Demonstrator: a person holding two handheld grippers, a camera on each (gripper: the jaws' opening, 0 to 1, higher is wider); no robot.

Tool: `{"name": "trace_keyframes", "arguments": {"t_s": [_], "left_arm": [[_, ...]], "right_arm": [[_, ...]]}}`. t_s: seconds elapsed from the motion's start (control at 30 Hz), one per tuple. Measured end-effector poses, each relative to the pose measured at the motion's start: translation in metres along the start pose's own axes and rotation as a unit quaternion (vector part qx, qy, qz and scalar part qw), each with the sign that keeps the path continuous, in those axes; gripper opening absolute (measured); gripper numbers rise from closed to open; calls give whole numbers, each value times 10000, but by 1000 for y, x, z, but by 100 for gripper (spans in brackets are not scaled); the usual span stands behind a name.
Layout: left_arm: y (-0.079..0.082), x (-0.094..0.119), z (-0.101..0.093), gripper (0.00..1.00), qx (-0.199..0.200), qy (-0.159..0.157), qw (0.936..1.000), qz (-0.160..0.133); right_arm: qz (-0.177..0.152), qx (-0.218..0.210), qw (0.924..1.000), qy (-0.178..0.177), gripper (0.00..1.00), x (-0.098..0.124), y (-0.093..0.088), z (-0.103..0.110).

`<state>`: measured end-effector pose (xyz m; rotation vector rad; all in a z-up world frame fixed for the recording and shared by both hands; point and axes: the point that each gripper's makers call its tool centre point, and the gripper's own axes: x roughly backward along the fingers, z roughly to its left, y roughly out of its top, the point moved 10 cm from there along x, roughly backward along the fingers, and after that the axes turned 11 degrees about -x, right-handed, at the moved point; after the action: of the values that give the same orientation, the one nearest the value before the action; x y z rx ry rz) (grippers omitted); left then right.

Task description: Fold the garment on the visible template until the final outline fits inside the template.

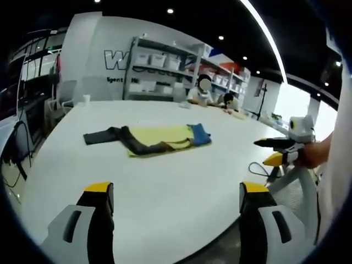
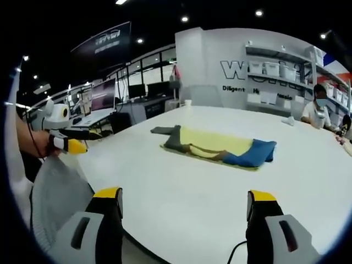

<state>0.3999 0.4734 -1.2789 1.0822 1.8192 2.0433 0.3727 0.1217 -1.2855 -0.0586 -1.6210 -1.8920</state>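
Spanning both views, the white counter (image 1: 165,192) carries the yellow template (image 1: 159,137) toward its middle, well back from the near edge. On the template lies the garment (image 1: 137,142), dark and partly bunched, with one dark end trailing off the template's edge onto bare counter and a blue part (image 2: 253,154) at the opposite end. Both grippers hover off the near edge, left gripper (image 1: 171,201) and right gripper (image 2: 184,206), jaws released and grasping nothing. To fold well, I judge each should reach an overhanging end and bring it inward, flat, within the yellow outline. Storage bins (image 2: 264,69) sit on distant shelves; their contents cannot be made out.
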Motion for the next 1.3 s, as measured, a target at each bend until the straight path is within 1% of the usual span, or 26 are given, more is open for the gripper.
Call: {"name": "trace_keyframes", "arguments": {"t_s": [0.43,0.97,1.2,1.3], "left_arm": [[-1,0,0,92,12,-4,10000,30],[-1,-1,2,93,78,-6,9999,139],[-2,-2,0,92,8,-53,9998,195],[-1,-2,-1,91,5,-140,9996,230]], "right_arm": [[6,-35,10000,4,91,0,0,-1],[-56,-142,9999,13,90,2,1,-3],[-60,-159,9998,46,90,2,1,-3],[-63,-182,9998,67,89,2,2,-4]]}}
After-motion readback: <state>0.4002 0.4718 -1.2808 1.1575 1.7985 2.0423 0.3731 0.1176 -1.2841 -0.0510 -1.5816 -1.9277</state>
